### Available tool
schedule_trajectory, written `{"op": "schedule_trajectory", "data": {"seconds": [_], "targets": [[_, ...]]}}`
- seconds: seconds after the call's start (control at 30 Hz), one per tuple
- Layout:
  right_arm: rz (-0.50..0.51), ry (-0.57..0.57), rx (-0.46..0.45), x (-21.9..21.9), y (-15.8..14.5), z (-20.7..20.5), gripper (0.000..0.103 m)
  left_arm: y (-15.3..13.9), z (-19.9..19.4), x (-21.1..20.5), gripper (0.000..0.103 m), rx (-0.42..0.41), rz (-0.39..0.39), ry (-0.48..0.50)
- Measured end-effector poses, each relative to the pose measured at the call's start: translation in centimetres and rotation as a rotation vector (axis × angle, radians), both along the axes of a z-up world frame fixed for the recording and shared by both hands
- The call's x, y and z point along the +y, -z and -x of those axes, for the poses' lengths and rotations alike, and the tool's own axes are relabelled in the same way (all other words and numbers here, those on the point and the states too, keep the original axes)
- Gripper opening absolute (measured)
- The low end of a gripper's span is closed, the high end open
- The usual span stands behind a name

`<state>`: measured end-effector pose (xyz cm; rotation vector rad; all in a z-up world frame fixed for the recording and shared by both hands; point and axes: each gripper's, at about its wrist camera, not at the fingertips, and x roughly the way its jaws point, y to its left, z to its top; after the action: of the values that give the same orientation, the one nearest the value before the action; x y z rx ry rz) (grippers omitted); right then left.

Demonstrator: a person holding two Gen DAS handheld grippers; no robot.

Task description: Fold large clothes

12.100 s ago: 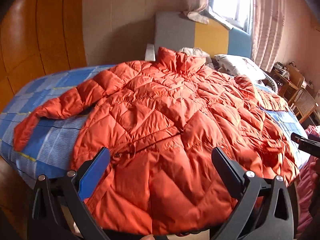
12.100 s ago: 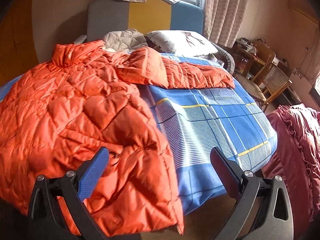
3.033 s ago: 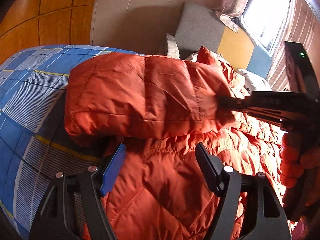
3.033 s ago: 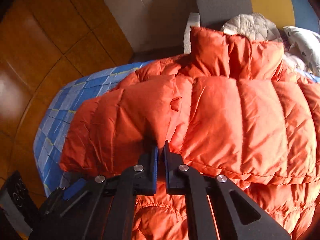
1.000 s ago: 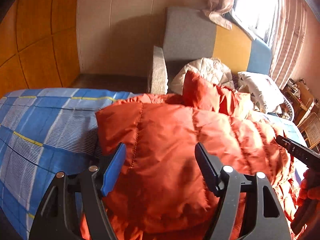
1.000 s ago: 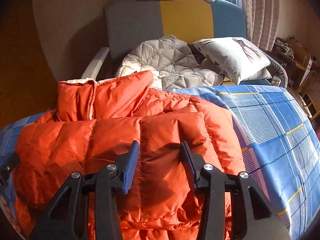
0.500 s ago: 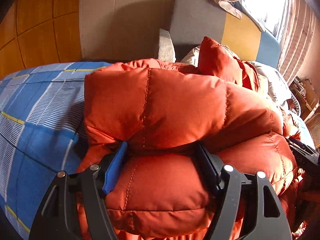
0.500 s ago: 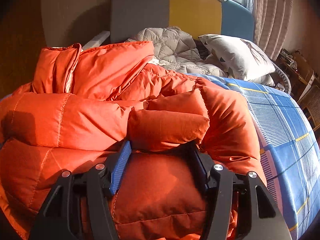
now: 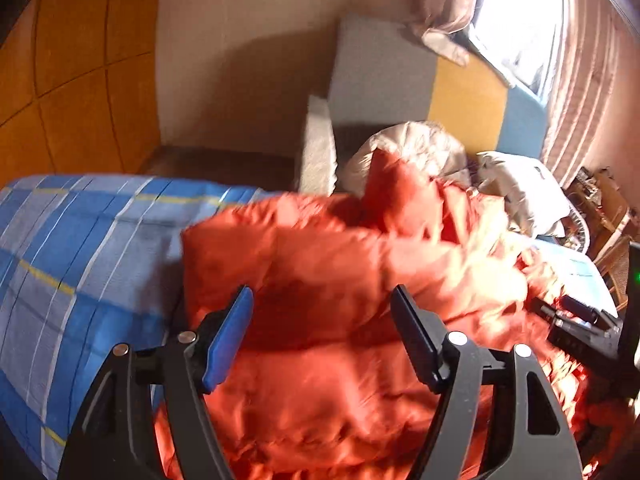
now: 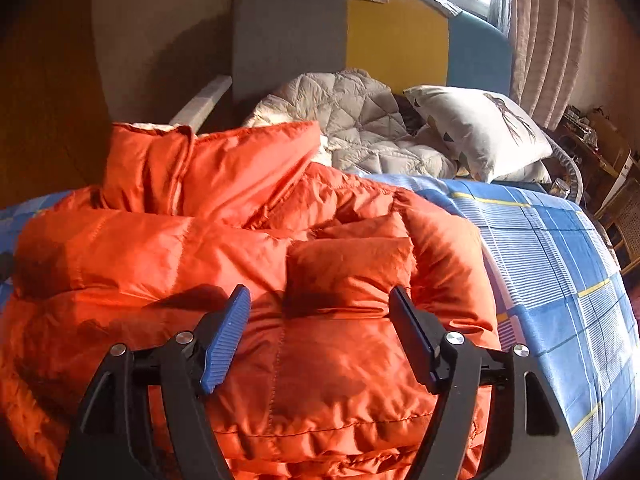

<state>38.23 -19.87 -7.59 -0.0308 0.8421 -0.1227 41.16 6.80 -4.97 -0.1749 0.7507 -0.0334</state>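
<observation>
An orange quilted down jacket lies folded into a thick bundle on the blue plaid bed, its collar standing up at the far side. It also shows, blurred, in the left wrist view. My right gripper is open and empty, just above the near part of the bundle. My left gripper is open and empty over the bundle's left end. The other gripper's black body shows at the right edge of the left wrist view.
A grey quilt and a white pillow lie at the head of the bed by the grey, yellow and blue headboard. Wooden furniture stands at the right. Curtains and a window are behind.
Both grippers have pulled back and up off the bundle they pressed half a second ago. The left view is blurred by motion. Over twelve seconds the spread jacket became a folded bundle.
</observation>
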Motion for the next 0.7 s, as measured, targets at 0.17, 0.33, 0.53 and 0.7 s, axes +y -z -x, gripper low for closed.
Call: {"op": "schedule_trajectory", "data": {"seconds": [0.17, 0.33, 0.53, 0.7], "targets": [[-0.033, -0.041, -0.021, 2.8, -0.9, 0.0, 0.071, 0.0, -1.9, -1.8, 0.071, 0.021, -0.024, 0.031], [-0.022, -0.071, -0.014, 5.2, 0.2, -1.2, 0.071, 1.3, -3.4, -3.2, 0.071, 0.051, -0.054, 0.04], [0.008, -0.074, 0.011, 5.4, 2.6, -2.4, 0.078, 3.8, -4.9, -3.4, 0.077, 0.082, -0.068, 0.022], [0.026, -0.104, 0.009, 5.5, 4.3, -2.5, 0.079, 5.5, -4.9, -3.2, 0.077, 0.073, -0.067, 0.009]]}}
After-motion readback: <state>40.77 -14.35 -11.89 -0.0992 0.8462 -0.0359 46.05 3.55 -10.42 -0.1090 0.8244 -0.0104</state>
